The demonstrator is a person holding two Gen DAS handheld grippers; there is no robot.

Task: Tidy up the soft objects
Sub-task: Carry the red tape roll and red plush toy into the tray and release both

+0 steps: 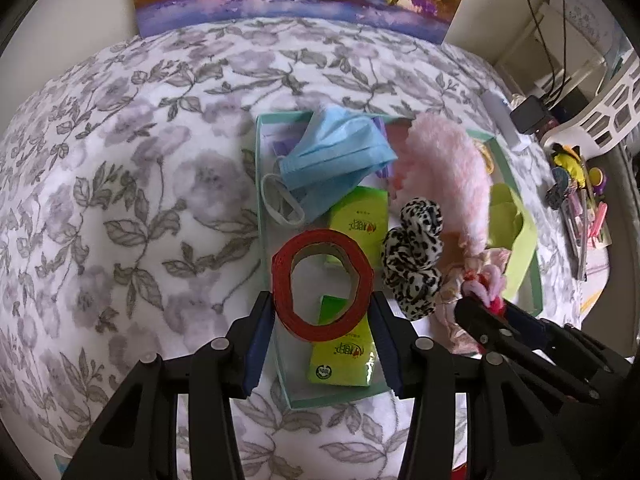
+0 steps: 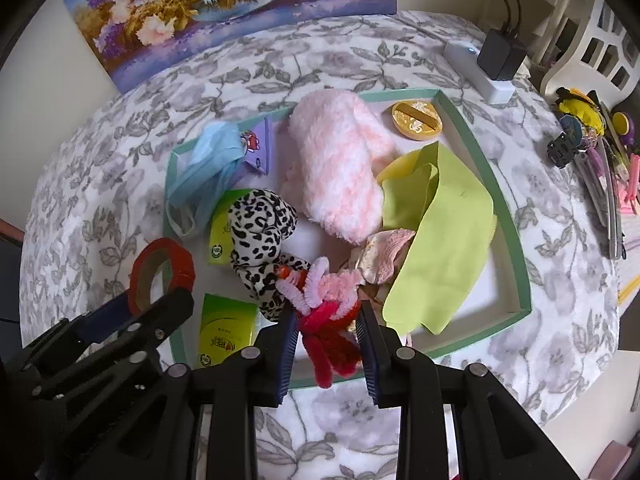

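A shallow mint-green tray (image 1: 340, 400) (image 2: 400, 94) lies on the floral cloth. My left gripper (image 1: 322, 316) (image 2: 156, 300) is shut on a red tape roll (image 1: 320, 240) (image 2: 182, 264), squeezed oval, over the tray's near left corner. My right gripper (image 2: 328, 336) (image 1: 492, 312) is shut on a red and pink pipe-cleaner bundle (image 2: 328, 320) (image 1: 490, 292) above the tray's front rim. In the tray lie a blue face mask (image 1: 336, 156) (image 2: 208, 160), a fluffy pink sock (image 1: 448, 160) (image 2: 336, 168), a leopard-print scrunchie (image 1: 412, 252) (image 2: 260, 232), a yellow-green cloth (image 2: 448, 232) and two green tissue packs (image 1: 340, 360) (image 2: 226, 332).
A gold round box (image 2: 416, 120), a purple packet (image 2: 258, 148) and pink lace (image 2: 384, 256) also sit in the tray. A flower painting (image 2: 224, 4) leans at the back. A power strip with charger (image 2: 492, 68), hair clips (image 2: 600, 160) and a white basket (image 1: 612, 108) crowd the right.
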